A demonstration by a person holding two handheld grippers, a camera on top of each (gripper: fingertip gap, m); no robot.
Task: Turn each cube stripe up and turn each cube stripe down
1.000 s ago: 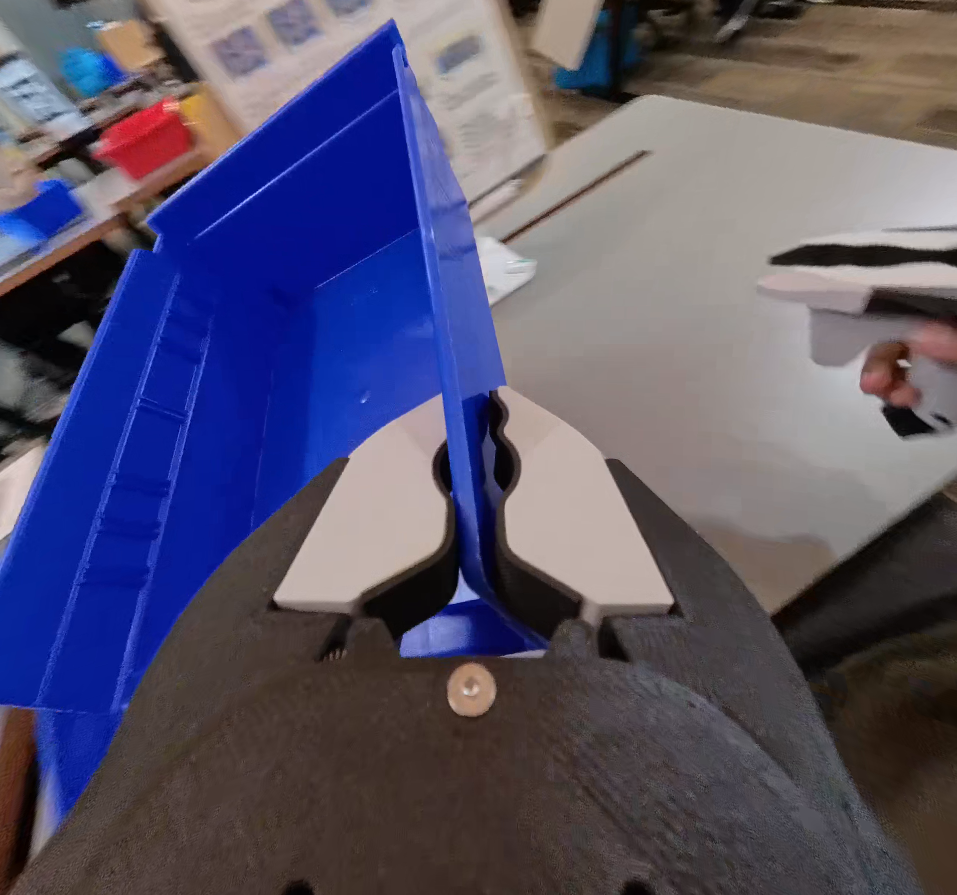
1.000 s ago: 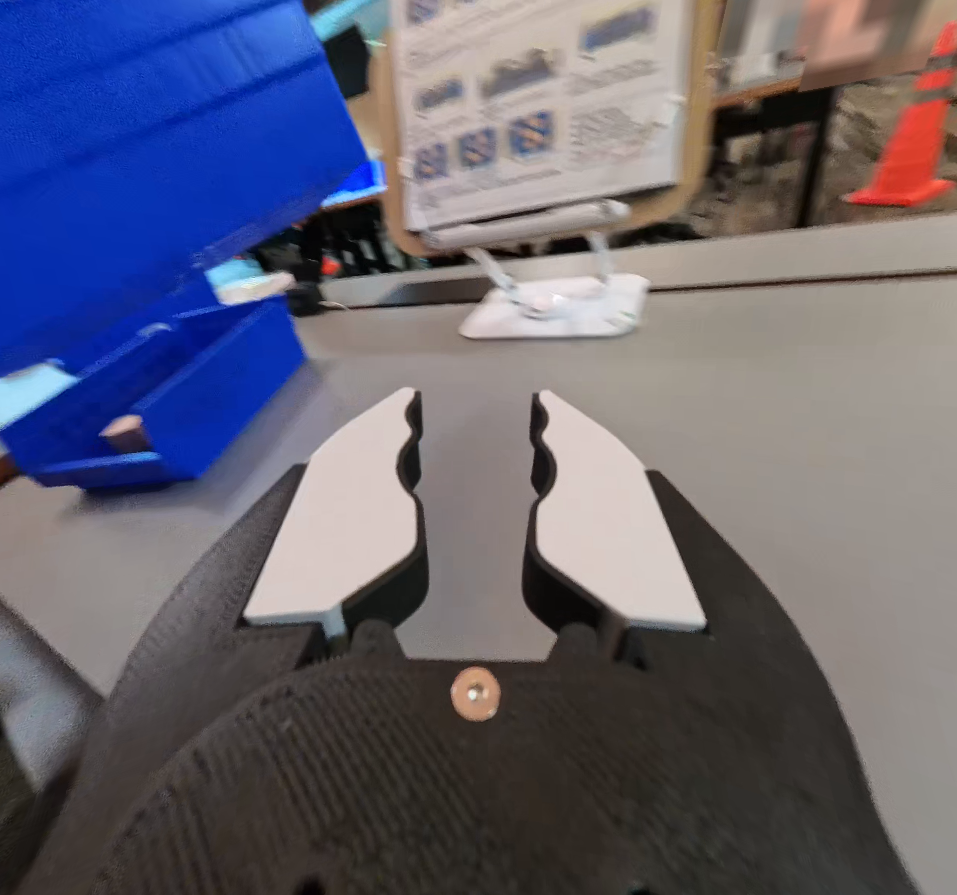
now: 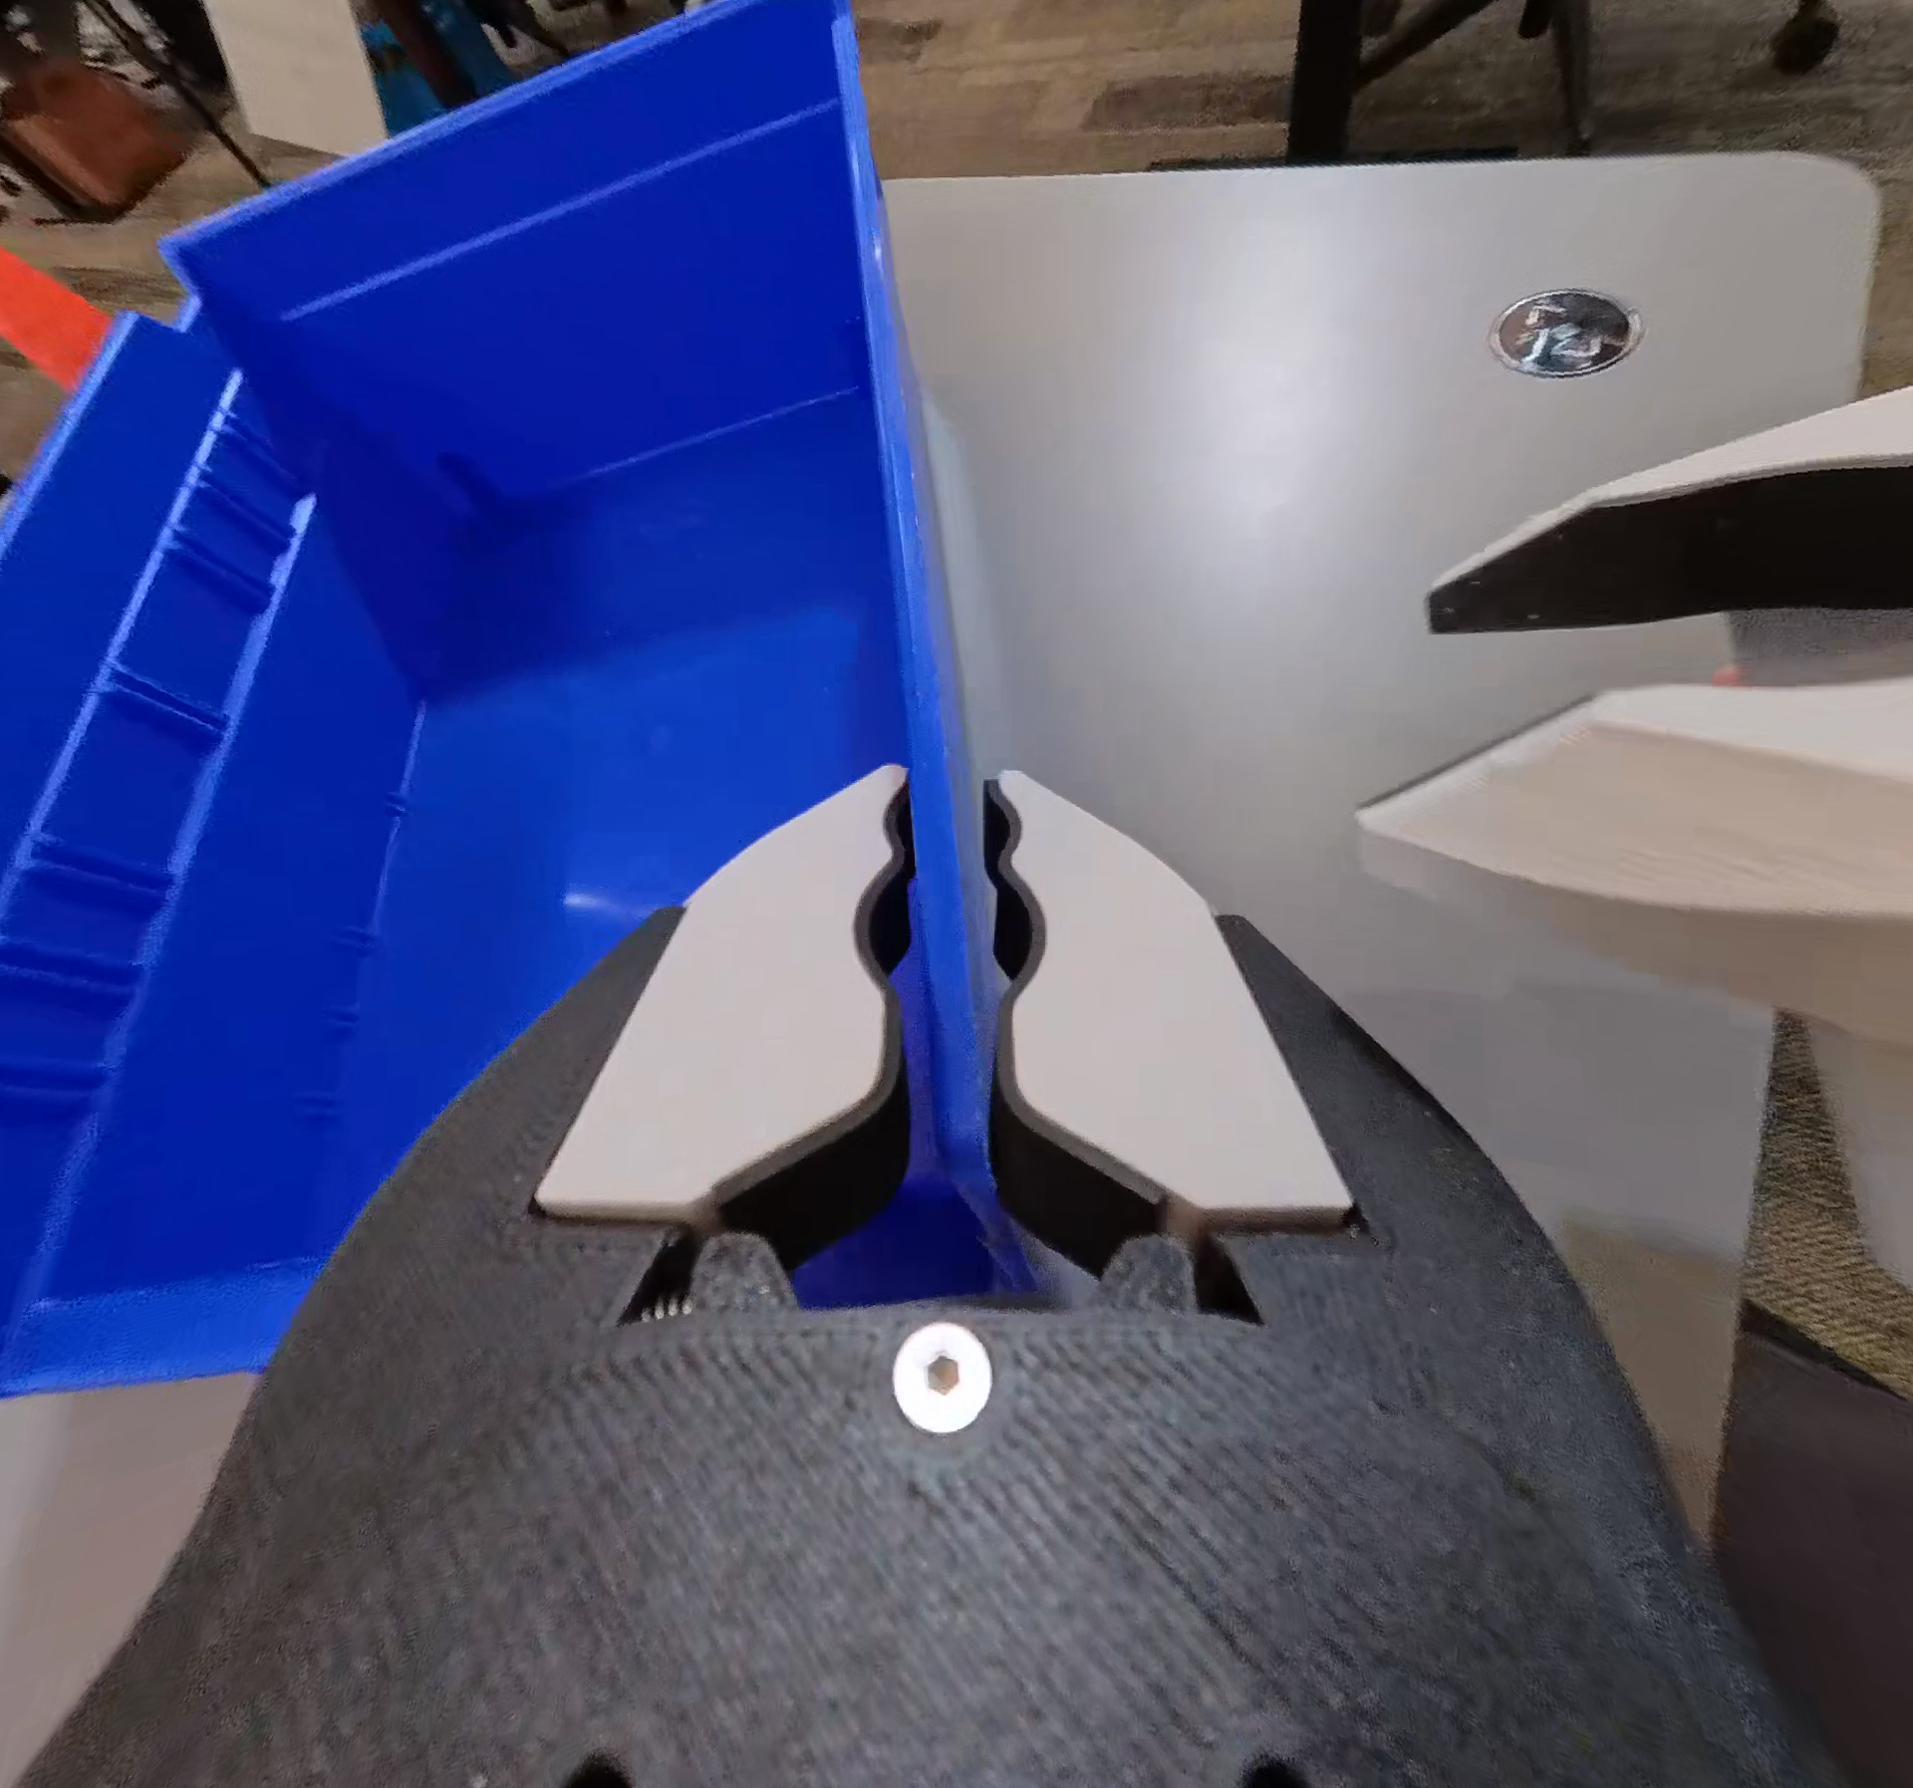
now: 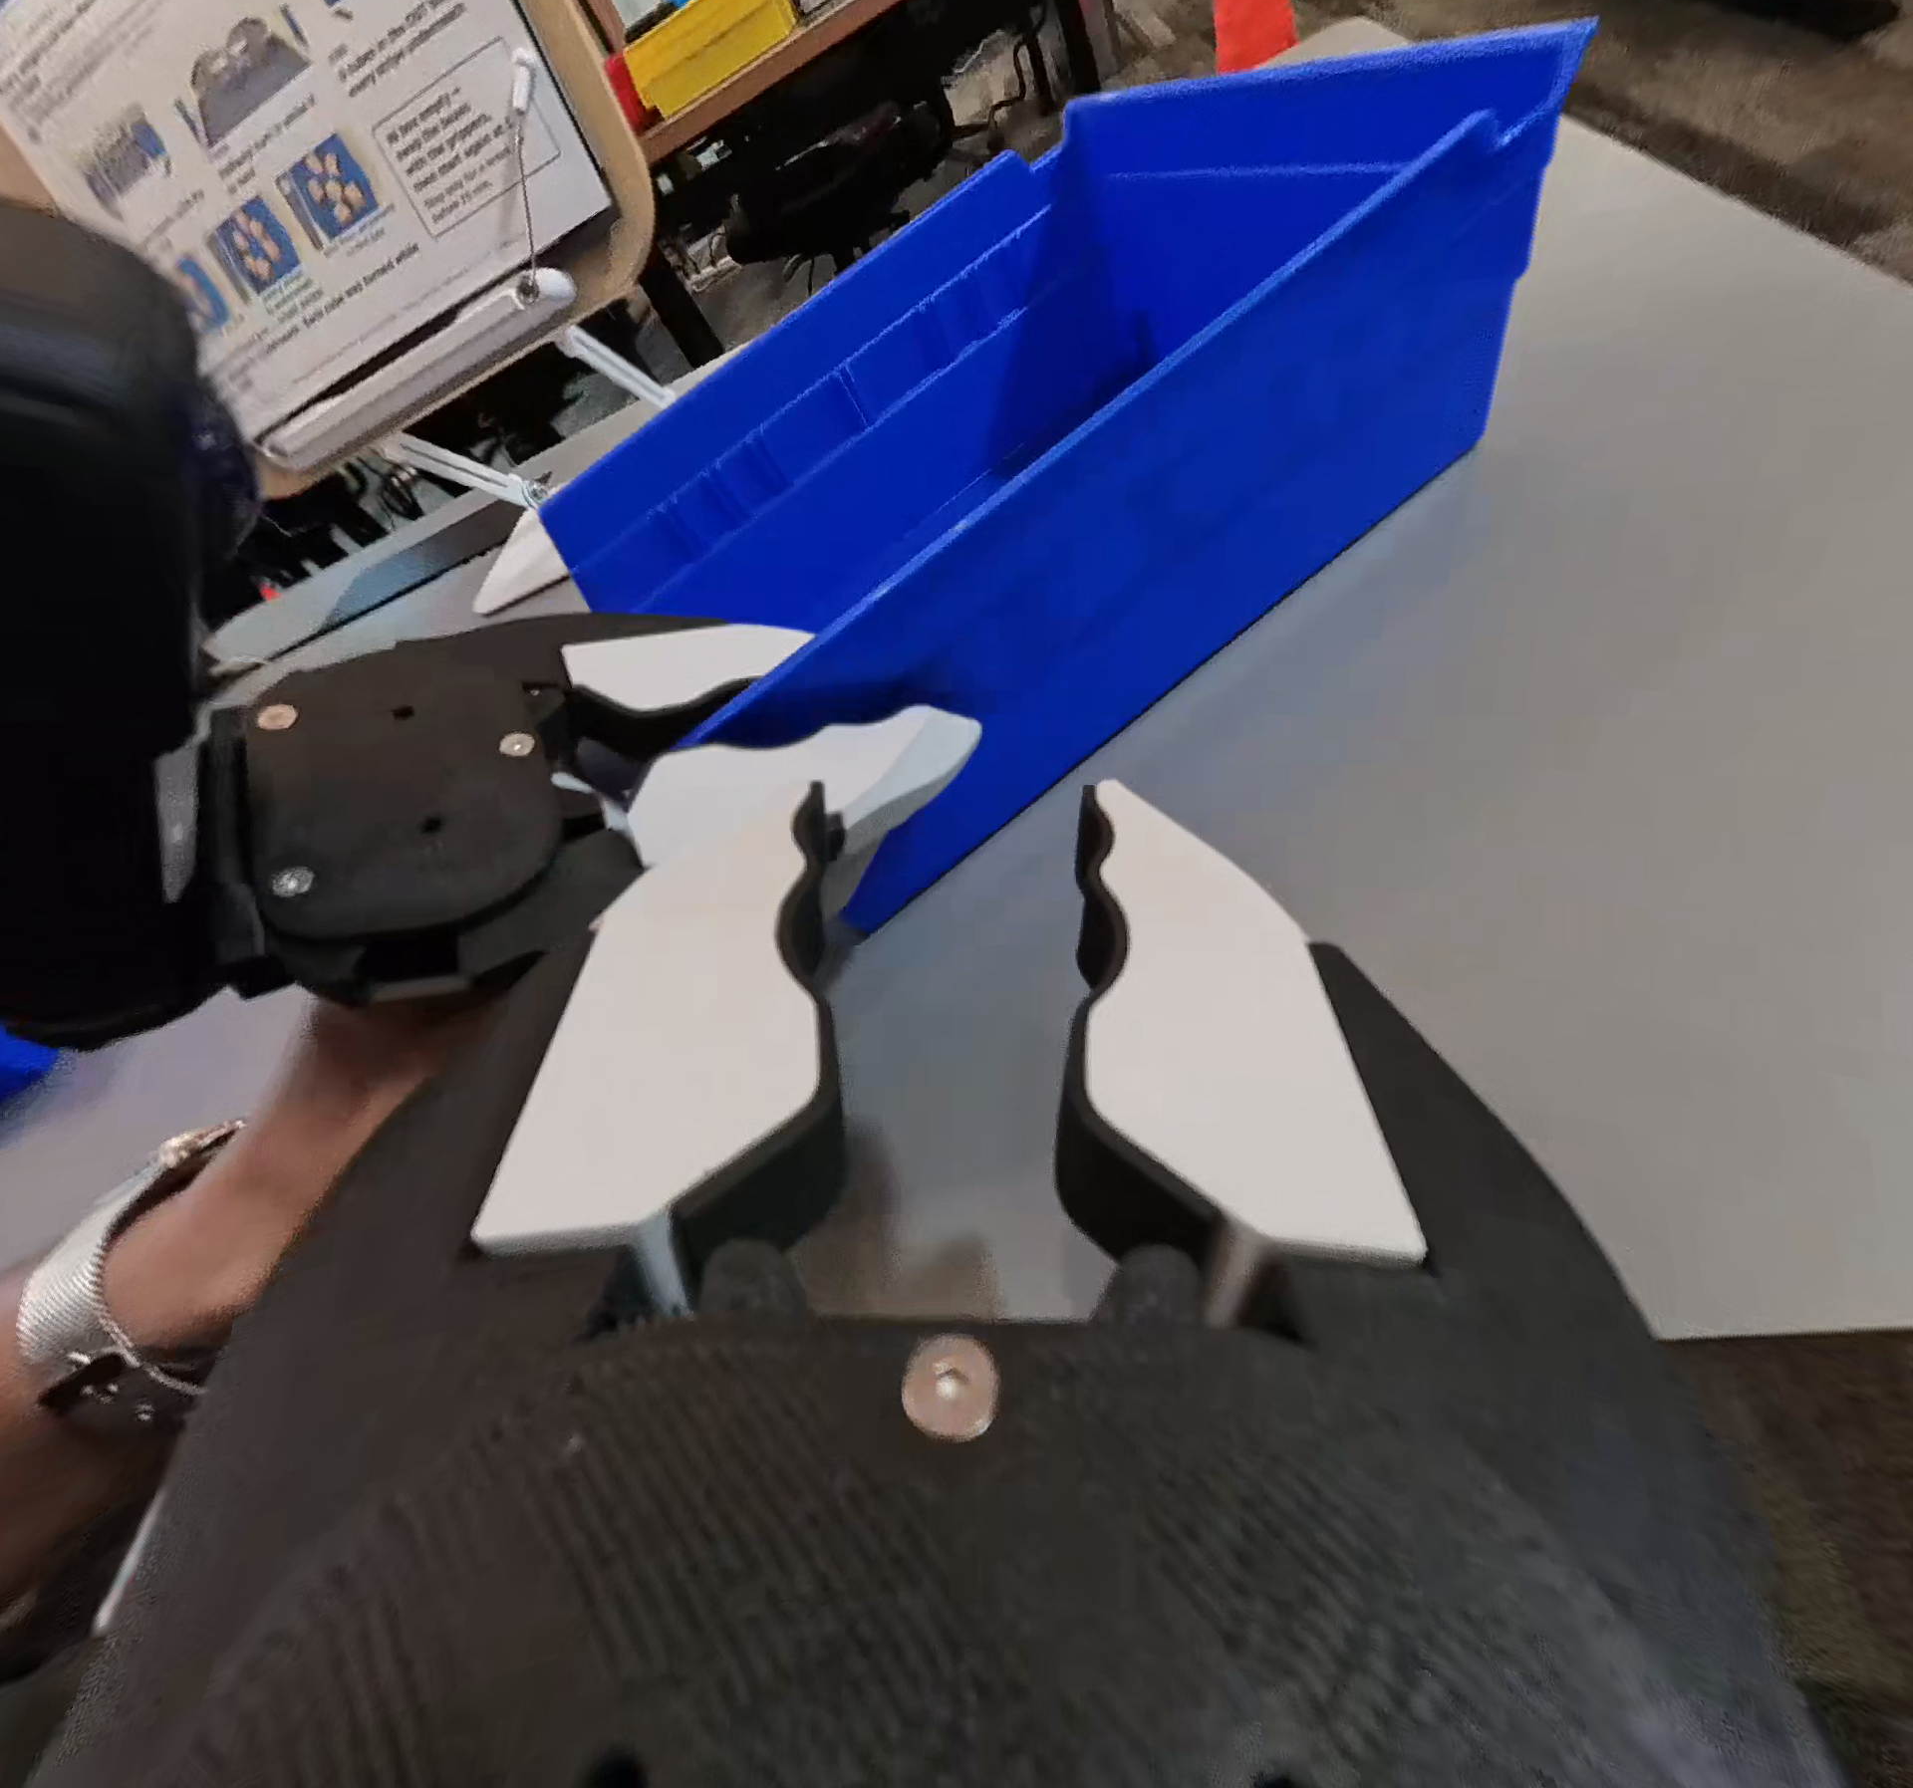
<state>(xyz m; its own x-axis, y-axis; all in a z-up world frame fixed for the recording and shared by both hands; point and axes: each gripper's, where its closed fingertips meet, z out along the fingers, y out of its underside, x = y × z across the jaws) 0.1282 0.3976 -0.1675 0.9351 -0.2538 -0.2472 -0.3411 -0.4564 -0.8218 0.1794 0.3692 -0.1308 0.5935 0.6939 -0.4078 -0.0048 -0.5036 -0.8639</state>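
Left wrist view: my left gripper has its jaws clamped on the blue bin side wall, mid-frame, I'd guess to steady it on the worktop; bin looks empty. Right wrist view: right gripper jaws spread, holding nothing, low centre; bin tipped up; no cubes visible anywhere.
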